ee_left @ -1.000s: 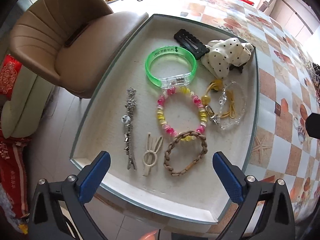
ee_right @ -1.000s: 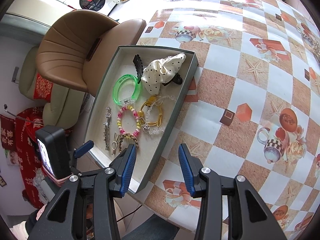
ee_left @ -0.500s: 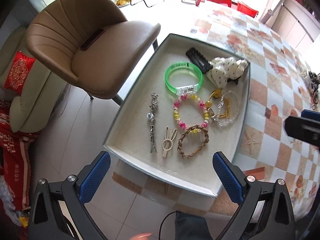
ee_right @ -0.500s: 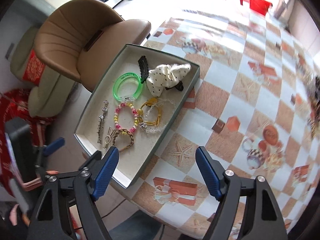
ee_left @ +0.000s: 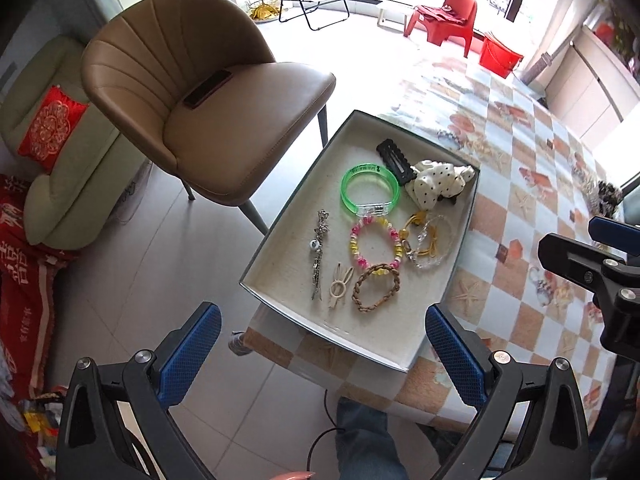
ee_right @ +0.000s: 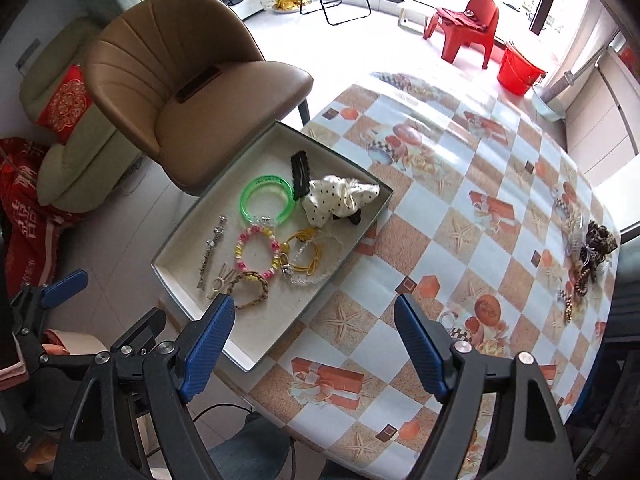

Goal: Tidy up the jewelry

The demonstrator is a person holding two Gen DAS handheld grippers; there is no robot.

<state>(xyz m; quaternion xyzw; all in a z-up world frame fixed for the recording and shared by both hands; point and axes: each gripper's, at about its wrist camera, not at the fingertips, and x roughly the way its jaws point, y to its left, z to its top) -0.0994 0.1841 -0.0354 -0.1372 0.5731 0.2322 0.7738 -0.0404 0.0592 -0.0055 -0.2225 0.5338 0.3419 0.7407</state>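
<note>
Nearest, left tool (ee_left: 322, 354) gaping wide, nothing held; right tool (ee_right: 314, 344) just spread apart too, empty. Beyond, tray (ee_right: 256, 354) at the table (ee_right: 460, 216) edge, bracelets and clips laid out inside. Farther right, a jewelry heap (ee_right: 588, 256) unsorted. Apparently between placements: next, reach far across for another piece.
</note>
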